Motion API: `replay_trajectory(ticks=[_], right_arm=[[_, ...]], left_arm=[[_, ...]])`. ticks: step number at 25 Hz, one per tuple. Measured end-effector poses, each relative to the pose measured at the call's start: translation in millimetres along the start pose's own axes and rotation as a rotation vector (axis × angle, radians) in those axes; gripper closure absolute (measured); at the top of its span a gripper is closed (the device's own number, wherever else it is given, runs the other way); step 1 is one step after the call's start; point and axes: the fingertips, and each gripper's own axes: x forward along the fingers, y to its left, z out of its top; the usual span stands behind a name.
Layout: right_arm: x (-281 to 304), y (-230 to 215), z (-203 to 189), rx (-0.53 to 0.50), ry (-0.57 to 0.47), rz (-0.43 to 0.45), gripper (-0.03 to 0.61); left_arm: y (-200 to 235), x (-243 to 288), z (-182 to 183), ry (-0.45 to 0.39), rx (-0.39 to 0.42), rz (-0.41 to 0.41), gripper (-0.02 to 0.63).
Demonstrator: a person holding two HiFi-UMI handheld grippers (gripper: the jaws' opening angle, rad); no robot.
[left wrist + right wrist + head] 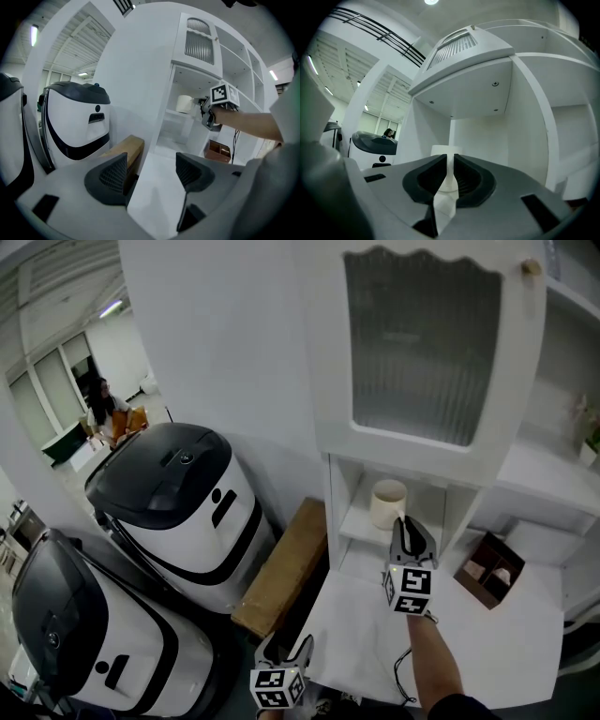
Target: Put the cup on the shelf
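Right claw (402, 524) grips cup (386, 501); on shelf (354, 525).

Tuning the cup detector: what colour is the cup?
Cream-white, plain. The cup shows best in the head view.

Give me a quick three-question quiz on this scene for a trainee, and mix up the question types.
1. True or false: the left claw is empty.
2. Which claw is at the shelf? A) left B) right C) both
3. Fill in: the right claw is shut on the ___.
Key: 1 true; 2 B; 3 cup.
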Motion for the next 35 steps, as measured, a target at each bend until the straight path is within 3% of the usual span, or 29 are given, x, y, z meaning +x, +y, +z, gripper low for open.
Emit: replay_trajectory(ticks=[13, 16, 21, 27, 35], right_arm=[[16.4, -3.0, -12.7, -0.005, 0.092, -0.003, 0.510], [14.9, 3.8, -12.9, 0.025, 0.096, 0.051, 0.370], [-1.8, 13.5, -8.3, 0.014, 0.087, 0.146, 0.293], [-42.4, 17.4, -5.4, -0.015, 0.084, 0.159, 0.288], [-121.4, 44.3, -19.8, -0.070, 0.099, 0.187, 0.288]], left_arm=[[-3.2, 4.9, 1.7, -0.002, -0.007, 0.003, 0.290], [-4.8, 4.0, 2.3, -0.005, -0.003, -0.004, 0.290], [-5.1, -0.2, 5.0, -0.016, 0.004, -0.015, 0.290], [-11.2, -3.8, 6.0, -0.033, 0.052, -0.052, 0.290], [-43.6, -8.4, 3.3, -0.077, 0.106, -0.195, 0.290]])
